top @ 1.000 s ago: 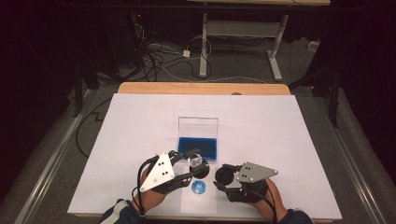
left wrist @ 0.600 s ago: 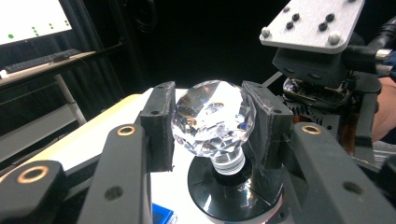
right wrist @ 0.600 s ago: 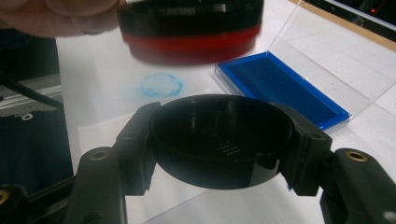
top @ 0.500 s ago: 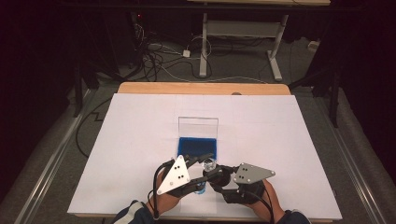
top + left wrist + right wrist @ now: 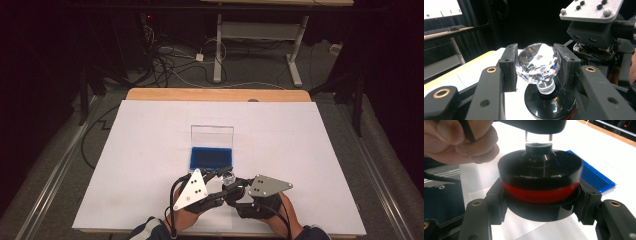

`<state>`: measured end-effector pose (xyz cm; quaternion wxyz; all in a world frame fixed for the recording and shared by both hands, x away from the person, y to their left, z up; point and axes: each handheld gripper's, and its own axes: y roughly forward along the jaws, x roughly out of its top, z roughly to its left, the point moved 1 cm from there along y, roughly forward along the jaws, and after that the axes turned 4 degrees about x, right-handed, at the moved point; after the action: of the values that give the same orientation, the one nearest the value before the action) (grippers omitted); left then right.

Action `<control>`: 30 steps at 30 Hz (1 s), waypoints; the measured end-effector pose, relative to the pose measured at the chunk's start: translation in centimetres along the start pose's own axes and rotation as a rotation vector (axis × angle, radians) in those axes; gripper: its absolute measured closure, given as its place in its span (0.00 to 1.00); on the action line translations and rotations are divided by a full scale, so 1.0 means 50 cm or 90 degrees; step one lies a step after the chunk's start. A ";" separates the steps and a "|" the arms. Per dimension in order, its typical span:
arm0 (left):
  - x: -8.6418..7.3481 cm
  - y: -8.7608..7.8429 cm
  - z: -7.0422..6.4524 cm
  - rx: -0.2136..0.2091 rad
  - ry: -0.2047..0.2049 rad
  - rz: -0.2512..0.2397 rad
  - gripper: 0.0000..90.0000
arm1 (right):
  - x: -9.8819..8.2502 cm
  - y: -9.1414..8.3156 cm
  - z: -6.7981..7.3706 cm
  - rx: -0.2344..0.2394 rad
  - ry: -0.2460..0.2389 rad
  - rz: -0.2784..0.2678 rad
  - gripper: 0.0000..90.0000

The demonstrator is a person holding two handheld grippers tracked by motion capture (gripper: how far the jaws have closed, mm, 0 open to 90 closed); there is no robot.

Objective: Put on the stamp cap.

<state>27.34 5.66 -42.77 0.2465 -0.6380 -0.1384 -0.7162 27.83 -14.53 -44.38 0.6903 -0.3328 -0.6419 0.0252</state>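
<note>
Right now my left tongs (image 5: 535, 68) are clamped on the crystal knob (image 5: 537, 65), its neck pointing straight down into the black base (image 5: 540, 185), which my right tongs (image 5: 540, 202) grip around its rim; the long axis stands upright, just in front of the blue case (image 5: 212, 156) on the counter (image 5: 140, 165)

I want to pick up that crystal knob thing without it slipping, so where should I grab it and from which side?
Grip the faceted crystal ball across its widest girth, from the side, level with the table. The left gripper does so already, pads on opposite sides. The narrow neck is too slim, and the right gripper holds the round black base.
</note>
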 end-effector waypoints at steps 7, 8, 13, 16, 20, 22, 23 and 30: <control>-0.006 0.005 -0.002 -0.004 -0.009 0.004 0.61 | 0.000 0.000 0.000 0.000 0.000 0.000 0.43; -0.007 0.005 -0.003 -0.004 -0.011 0.003 0.61 | 0.000 0.001 0.000 -0.002 -0.002 0.002 0.43; -0.011 0.007 -0.002 -0.009 -0.019 0.007 0.61 | -0.002 0.002 0.000 -0.001 0.001 0.011 0.43; -0.012 0.008 -0.003 -0.010 -0.022 0.005 0.61 | -0.002 0.002 0.000 -0.001 0.001 0.011 0.43; -0.011 0.008 -0.005 -0.012 -0.014 0.009 0.61 | -0.002 0.003 0.002 -0.002 0.001 0.014 0.43; -0.010 0.008 -0.005 -0.018 -0.011 0.010 0.61 | -0.002 0.002 0.002 0.003 0.002 0.013 0.43; -0.010 0.008 -0.005 -0.019 -0.010 0.013 0.61 | -0.002 0.002 0.002 0.004 0.002 0.014 0.43; -0.012 0.008 -0.001 -0.034 -0.018 0.022 0.61 | -0.003 0.005 0.004 0.007 0.007 0.020 0.43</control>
<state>27.56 5.40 -43.44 0.2400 -0.6565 -0.1117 -0.7064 27.73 -14.34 -44.66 0.6950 -0.3390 -0.6330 0.0378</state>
